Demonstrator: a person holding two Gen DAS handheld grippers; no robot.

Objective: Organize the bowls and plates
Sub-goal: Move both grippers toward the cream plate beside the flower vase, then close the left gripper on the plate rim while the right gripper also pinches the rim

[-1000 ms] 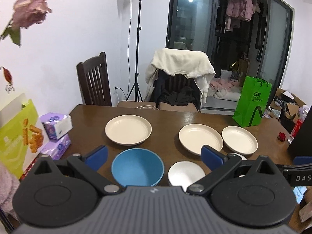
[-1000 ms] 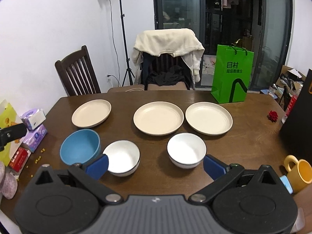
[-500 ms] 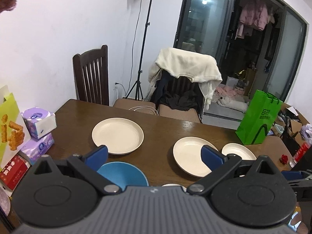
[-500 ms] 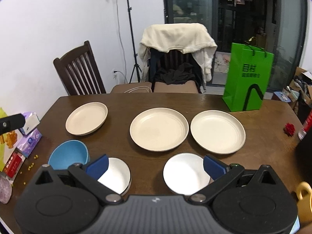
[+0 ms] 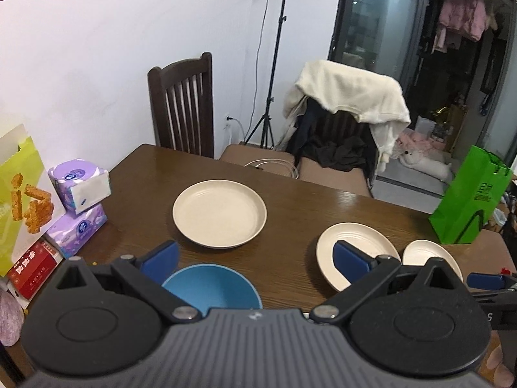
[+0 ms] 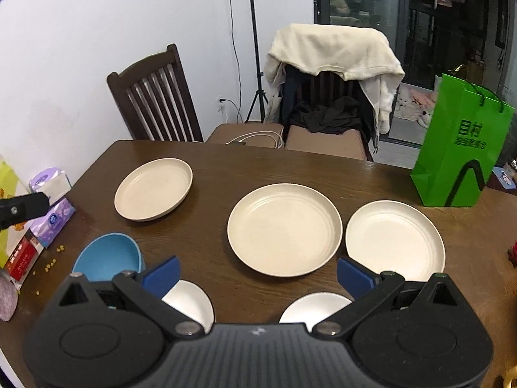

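Three cream plates lie in a row on the brown table (image 6: 210,161): the left plate (image 6: 153,188) (image 5: 219,213), the middle plate (image 6: 284,229) (image 5: 355,252) and the right plate (image 6: 395,240) (image 5: 429,257). A blue bowl (image 6: 108,255) (image 5: 211,286) sits near the front left. Two white bowls (image 6: 190,302) (image 6: 315,308) are partly hidden under my right gripper (image 6: 257,273), which is open and empty above them. My left gripper (image 5: 255,258) is open and empty over the blue bowl.
Purple tissue packs (image 5: 79,207) and snack boxes (image 5: 22,200) crowd the table's left edge. A green paper bag (image 6: 458,142) stands at the back right. Two chairs (image 6: 155,97) (image 6: 329,90) are behind the table, one draped with clothes.
Both grippers moved forward and lower toward the table; the plates look larger and the white bowls have slid under the right gripper's body. Both stay open.
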